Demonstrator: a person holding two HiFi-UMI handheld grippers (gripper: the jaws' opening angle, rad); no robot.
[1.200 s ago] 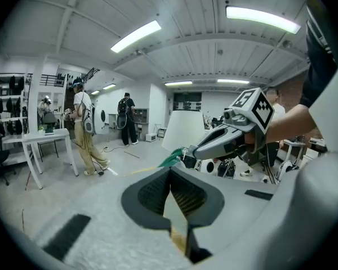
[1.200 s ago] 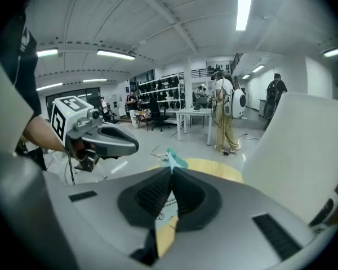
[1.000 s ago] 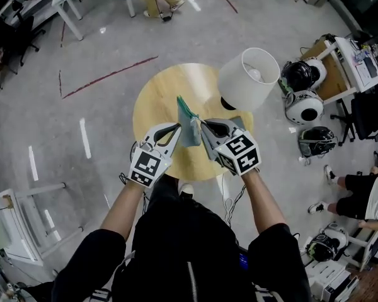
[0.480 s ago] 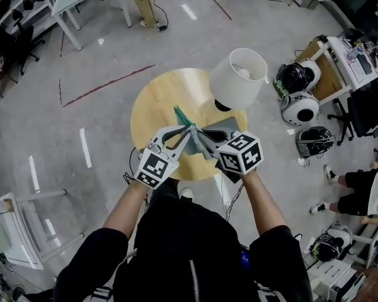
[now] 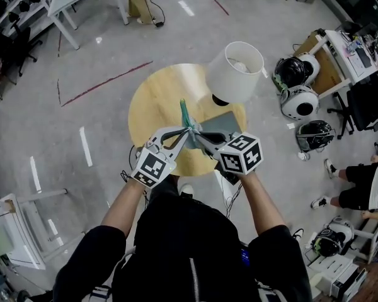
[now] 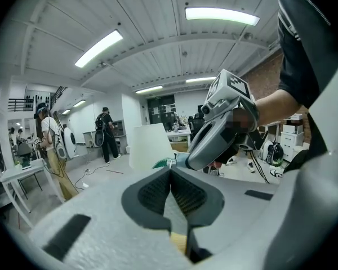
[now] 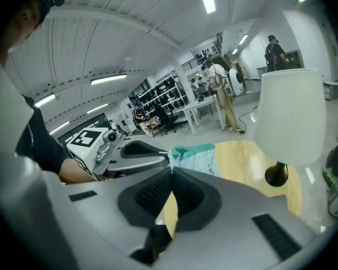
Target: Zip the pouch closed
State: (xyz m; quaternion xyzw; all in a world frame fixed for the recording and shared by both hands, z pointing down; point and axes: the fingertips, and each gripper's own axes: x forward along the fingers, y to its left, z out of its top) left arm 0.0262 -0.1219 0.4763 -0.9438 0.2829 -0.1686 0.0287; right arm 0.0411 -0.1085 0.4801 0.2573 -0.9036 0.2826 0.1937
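Pouch (image 5: 184, 113) at left hand-held gripper (image 5: 188, 130)

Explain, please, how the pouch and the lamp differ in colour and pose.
The pouch is teal; the lamp has a white shade. The pouch is held up by the left gripper and right gripper; the lamp stands on the table. Both are over that round table.

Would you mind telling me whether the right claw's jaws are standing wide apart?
No, on the right claw the jaws meet at their tips, on the edge of the teal pouch.
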